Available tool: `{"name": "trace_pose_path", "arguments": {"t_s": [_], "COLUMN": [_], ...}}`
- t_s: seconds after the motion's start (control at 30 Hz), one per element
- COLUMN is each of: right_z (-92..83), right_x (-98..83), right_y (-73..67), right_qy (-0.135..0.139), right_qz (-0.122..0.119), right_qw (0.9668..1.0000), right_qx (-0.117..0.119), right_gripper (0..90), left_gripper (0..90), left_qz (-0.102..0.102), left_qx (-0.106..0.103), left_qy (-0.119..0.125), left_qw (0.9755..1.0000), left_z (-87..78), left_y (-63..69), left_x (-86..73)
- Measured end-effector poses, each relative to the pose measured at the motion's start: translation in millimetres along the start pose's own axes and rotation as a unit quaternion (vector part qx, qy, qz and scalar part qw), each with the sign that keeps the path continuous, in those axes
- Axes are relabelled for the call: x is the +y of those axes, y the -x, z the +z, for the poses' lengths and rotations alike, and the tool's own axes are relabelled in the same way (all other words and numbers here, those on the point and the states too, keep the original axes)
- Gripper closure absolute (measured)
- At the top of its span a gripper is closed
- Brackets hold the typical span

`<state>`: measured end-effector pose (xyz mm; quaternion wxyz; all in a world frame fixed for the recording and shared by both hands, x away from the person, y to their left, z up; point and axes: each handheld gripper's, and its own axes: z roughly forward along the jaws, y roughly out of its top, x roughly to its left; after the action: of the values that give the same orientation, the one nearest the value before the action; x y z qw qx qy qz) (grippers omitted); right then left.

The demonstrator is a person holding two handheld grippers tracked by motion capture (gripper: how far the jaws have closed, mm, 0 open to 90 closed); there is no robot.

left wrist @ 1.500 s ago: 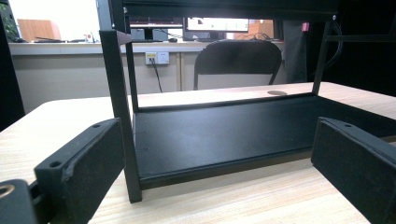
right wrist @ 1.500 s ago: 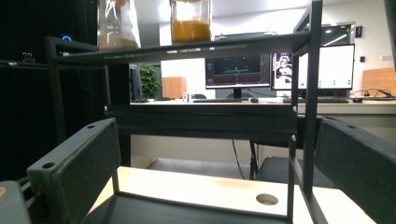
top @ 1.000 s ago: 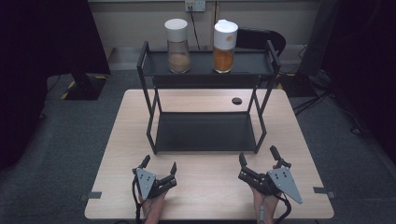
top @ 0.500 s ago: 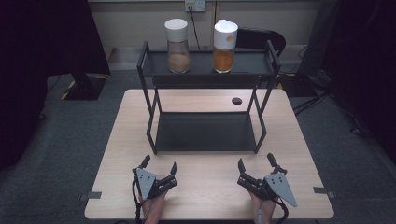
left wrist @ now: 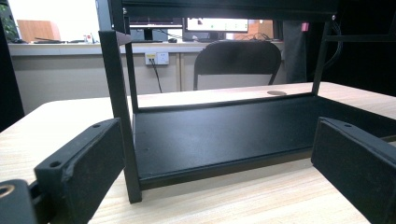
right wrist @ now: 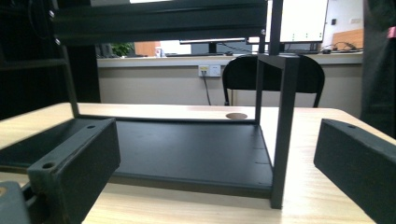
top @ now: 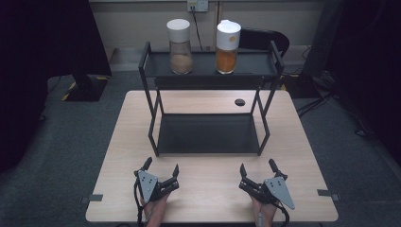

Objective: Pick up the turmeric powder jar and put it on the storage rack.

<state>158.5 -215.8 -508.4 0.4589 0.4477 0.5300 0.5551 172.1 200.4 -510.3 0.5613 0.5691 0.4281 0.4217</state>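
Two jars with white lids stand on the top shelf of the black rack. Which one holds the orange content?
The jar on the right, above the side of the right hand-held gripper. Its content is bright orange, while the left jar holds a dull brown content.

No legible text, label, brand, number or sign anywhere: none on the two jars' [top: 179, 46] white lids, the black rack [top: 208, 132], the bench [top: 302, 142], or the distant monitors [left wrist: 217, 24].

In the high view both hands [top: 156, 210] were cut off by the bottom edge. The jars' [top: 180, 46] contents were too small to name (perhaps powders). In both tongs' views the rack's [left wrist: 224, 135] top shelf ran out of frame.
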Motion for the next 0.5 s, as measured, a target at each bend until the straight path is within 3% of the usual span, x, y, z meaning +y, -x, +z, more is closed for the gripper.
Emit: {"name": "trace_pose_path", "arguments": {"t_s": [0.13, 0.5], "right_z": [1.8, 2.5], "right_x": [-5.3, -7.4], "right_y": [-1.8, -3.8], "right_qy": [-0.003, -0.003], "right_qz": [-0.011, -0.01], "right_qw": [0.9999, 0.9998], "right_qx": [-0.006, -0.014], "right_gripper": [0.0, 0.0], "left_gripper": [2.4, 2.4], "left_qz": [0.0, 0.0], "left_qx": [0.0, 0.0], "left_qy": [0.0, 0.0], "left_qw": [1.0, 1.0], "left_z": [0.0, 0.0], "left_y": [-0.1, 0.2], "left_x": [0.0, -0.1]}}
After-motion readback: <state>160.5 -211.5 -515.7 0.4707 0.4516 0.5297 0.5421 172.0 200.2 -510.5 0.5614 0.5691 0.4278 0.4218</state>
